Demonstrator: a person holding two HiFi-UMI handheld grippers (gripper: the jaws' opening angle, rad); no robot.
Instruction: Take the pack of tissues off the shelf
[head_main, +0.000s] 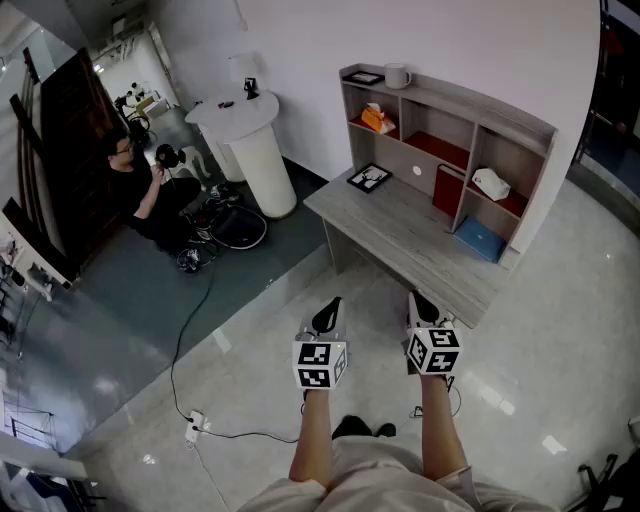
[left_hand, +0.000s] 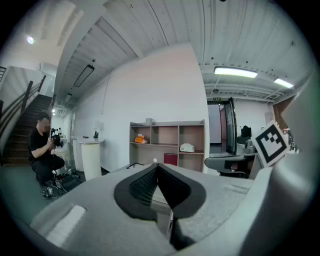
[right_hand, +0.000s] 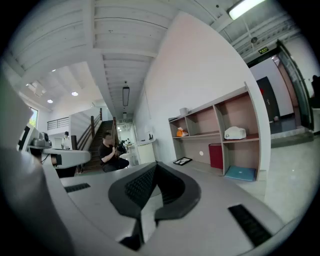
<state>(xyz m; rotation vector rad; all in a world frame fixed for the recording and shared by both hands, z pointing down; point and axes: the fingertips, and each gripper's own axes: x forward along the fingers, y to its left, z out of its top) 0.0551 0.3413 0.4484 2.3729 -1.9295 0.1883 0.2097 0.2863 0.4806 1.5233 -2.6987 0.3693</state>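
Still the approach: my left gripper (head_main: 330, 308) and right gripper (head_main: 420, 302) have jaws clenched, empty, well apart from the pack of tissues (head_main: 490, 183) on the shelf (head_main: 470, 104); next I walk closer, then open

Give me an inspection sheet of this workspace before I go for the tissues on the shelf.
Surface: grey desk with shelf unit, ahead of both grippers.
Job's things: white pack in right shelf compartment, likely the tissues, untouched.
Clutter: orange pack, mug, picture frame, red box, blue flat item.
Grippers: left gripper and right gripper both shut, empty.
Cables: cord running to power strip on floor.
Surroundings: white pedestal; person crouching at left.
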